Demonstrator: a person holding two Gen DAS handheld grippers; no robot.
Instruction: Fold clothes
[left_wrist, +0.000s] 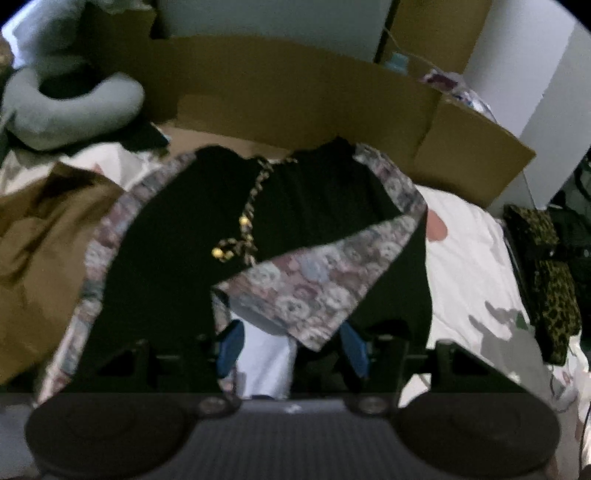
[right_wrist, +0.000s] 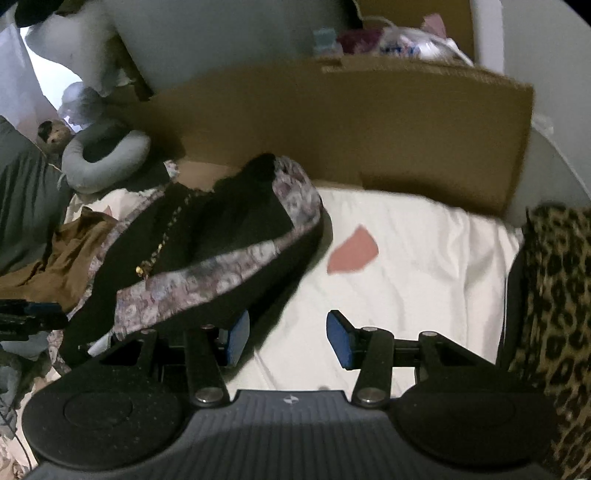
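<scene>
A black top (left_wrist: 177, 236) with floral-print sleeves and a gold chain at the neck lies spread on the white bedsheet (left_wrist: 465, 258). One floral sleeve (left_wrist: 317, 277) is folded diagonally across its front. The sleeve's end reaches down between the blue pads of my left gripper (left_wrist: 291, 347), which is open with its jaws wide apart. In the right wrist view the same top (right_wrist: 207, 229) lies to the left, bunched up at its right side. My right gripper (right_wrist: 290, 341) is open over the bare bedsheet (right_wrist: 406, 258), its left pad (right_wrist: 238, 339) close to the top's lower edge.
A large cardboard box (left_wrist: 295, 88) stands along the back of the bed. A grey neck pillow (left_wrist: 70, 107) and a brown garment (left_wrist: 40, 251) lie at the left. Leopard-print fabric (right_wrist: 554, 314) hangs at the bed's right edge. A pink patch (right_wrist: 352, 254) marks the sheet.
</scene>
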